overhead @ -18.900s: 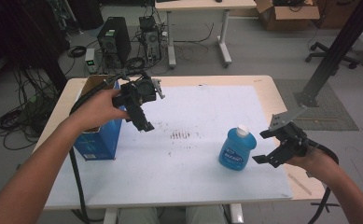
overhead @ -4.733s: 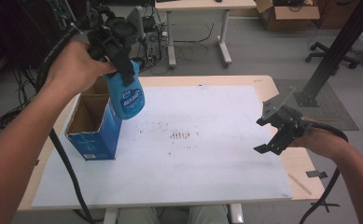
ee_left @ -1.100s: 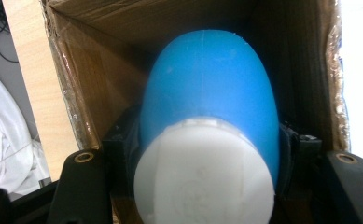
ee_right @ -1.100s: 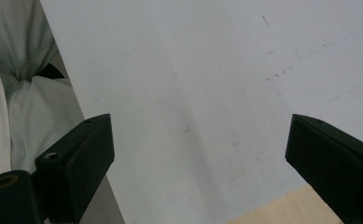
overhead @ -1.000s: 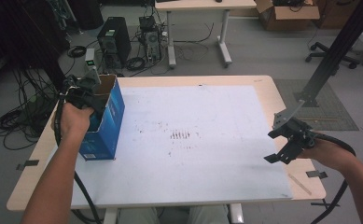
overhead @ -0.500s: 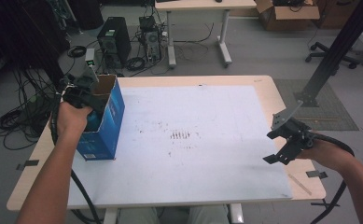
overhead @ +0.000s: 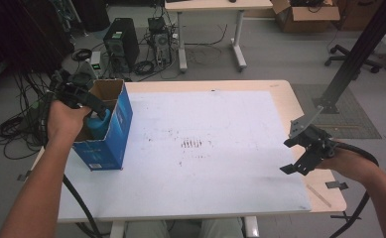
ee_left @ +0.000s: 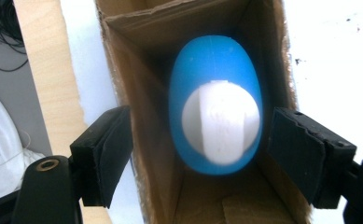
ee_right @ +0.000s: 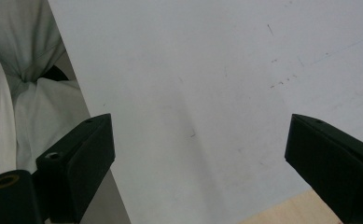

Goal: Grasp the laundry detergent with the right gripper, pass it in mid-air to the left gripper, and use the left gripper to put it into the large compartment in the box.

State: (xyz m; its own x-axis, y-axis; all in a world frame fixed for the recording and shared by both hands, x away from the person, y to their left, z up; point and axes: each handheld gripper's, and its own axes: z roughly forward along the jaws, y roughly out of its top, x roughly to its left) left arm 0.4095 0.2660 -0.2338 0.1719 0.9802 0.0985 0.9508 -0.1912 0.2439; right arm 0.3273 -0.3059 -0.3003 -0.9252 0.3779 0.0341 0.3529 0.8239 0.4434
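White tabletop (overhead: pixel 220 148), bottle (ee_left: pixel 215 123) in box (overhead: pixel 112 130), btwn open left gripper (ee_left: pixel 215 158)

One blue bottle (ee_left: pixel 215 105), one blue cardboard box (overhead: pixel 114 130), one white sheet (overhead: pixel 205 148), two hand-held grippers: left (overhead: pixel 84 101), right (overhead: pixel 304 151)

A black desktop computer tower (overhead: pixel 116 44) stands on the grey floor beyond the wooden table (overhead: pixel 285 99) — tangled black cables (overhead: pixel 12 129) lie left of it. An open brown cardboard box (overhead: pixel 304 15) sits far off, behind the table's right side.
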